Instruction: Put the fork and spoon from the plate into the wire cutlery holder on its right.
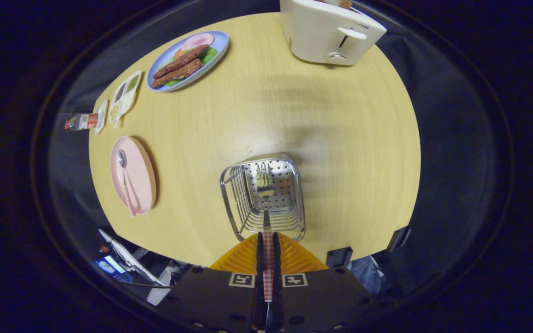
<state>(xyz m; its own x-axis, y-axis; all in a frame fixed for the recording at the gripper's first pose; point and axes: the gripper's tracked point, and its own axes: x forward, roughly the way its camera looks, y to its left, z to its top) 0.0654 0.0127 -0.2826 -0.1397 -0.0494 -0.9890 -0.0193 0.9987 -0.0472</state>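
Your claw (268, 245) is clamped on the fork (265, 194) by its checked handle, tines hanging inside the wire cutlery holder (266, 196). To its left, the spoon (125, 178) lies on the pink plate (144, 185) on the table (340, 148).

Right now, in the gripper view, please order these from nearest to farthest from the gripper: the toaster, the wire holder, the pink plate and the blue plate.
The gripper is shut on the fork.
1. Wire holder: just ahead of the fingers, under the fork's head.
2. Pink plate: off to the left, with the spoon on it.
3. Blue plate and toaster: both at the table's far side, too close to call.
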